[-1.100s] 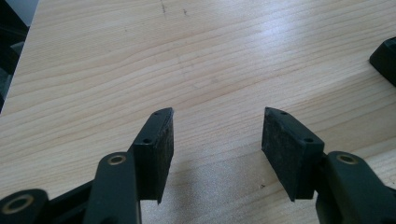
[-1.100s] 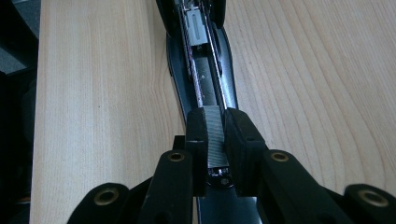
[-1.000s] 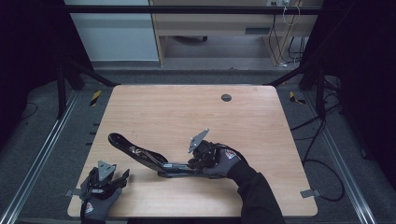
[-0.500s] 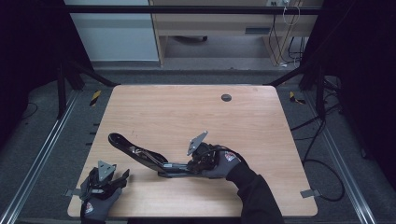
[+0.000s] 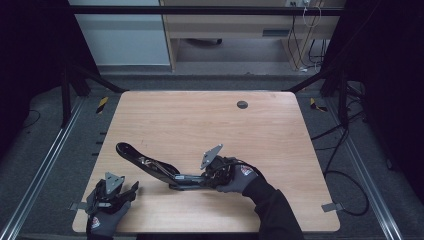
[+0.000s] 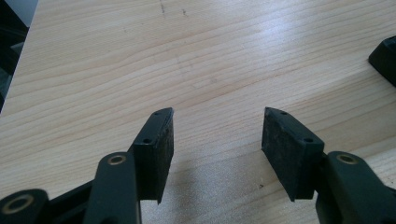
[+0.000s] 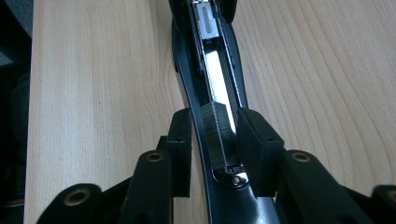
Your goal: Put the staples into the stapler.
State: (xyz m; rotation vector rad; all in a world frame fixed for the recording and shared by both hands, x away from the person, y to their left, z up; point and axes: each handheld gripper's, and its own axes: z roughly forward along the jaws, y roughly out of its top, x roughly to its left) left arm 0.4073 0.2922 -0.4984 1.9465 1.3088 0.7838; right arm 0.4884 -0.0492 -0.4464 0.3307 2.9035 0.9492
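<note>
From above, the long black opened stapler (image 5: pixel 150 166) lies near the wooden table's (image 5: pixel 200 120) front edge with the right gripper (image 5: pixel 202 179) at its end, the left gripper (image 6: pixel 217 135) gapes over bare wood, and the right gripper's own view shows its just-opening jaws straddling a staple strip (image 7: pixel 215 133) without pressing it

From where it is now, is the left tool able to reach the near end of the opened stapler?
Probably yes. The left tool rests open on the table, and bare wood lies between it and the stapler. The right tool, open around the strip of staples, occupies the other end.
</note>
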